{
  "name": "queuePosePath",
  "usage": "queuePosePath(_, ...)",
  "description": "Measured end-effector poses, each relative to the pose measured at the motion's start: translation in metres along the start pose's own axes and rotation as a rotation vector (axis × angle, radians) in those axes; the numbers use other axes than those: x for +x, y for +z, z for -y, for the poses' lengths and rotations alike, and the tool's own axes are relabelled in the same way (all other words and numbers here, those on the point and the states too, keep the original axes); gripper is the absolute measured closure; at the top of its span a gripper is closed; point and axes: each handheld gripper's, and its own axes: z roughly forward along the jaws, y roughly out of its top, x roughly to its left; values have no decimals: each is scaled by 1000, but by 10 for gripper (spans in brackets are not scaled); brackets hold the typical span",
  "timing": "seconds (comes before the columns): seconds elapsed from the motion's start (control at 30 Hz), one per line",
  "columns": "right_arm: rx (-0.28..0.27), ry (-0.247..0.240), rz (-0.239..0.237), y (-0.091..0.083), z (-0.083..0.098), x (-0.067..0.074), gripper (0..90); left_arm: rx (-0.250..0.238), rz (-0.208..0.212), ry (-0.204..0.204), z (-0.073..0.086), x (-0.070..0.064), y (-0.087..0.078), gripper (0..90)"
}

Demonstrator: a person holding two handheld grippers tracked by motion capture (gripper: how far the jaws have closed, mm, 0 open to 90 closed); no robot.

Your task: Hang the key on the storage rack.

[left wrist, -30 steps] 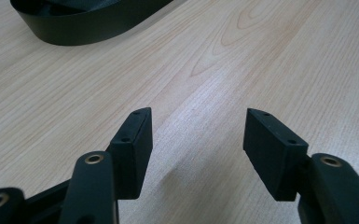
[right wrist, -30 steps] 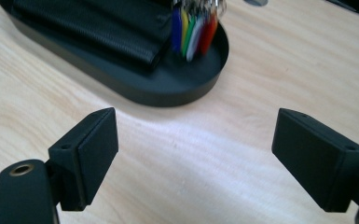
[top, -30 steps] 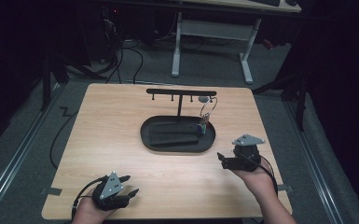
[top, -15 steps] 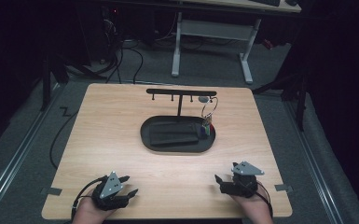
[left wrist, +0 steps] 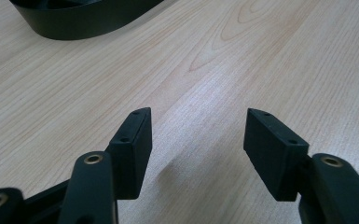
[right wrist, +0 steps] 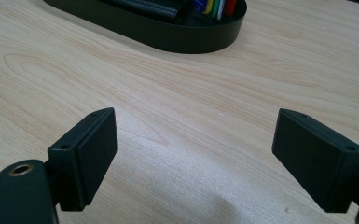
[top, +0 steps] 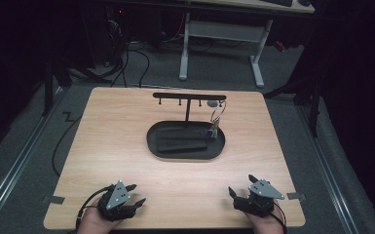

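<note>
Resting near the front edge of the wooden table, the left gripper and the right gripper sit well apart, one toward each front corner. Both have their jaws apart, with nothing between them. A wide band of bare tabletop separates both grippers from the black oval tray at the table's centre. A T-shaped hanger stand rises from the tray; a key ring with coloured tags hangs from its right end, down into the tray. Compared with one second earlier, the right gripper has withdrawn from beside the tray to the front edge; the left gripper is unchanged.
</note>
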Motion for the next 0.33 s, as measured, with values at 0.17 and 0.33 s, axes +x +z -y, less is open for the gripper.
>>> queuePosePath(0.17,3,7,12,1,0,-1,146,-3,2,-1,1,2,-2,427)
queuePosePath(0.33,8,16,18,5,0,-3,146,-7,-4,-11,3,3,-6,425)
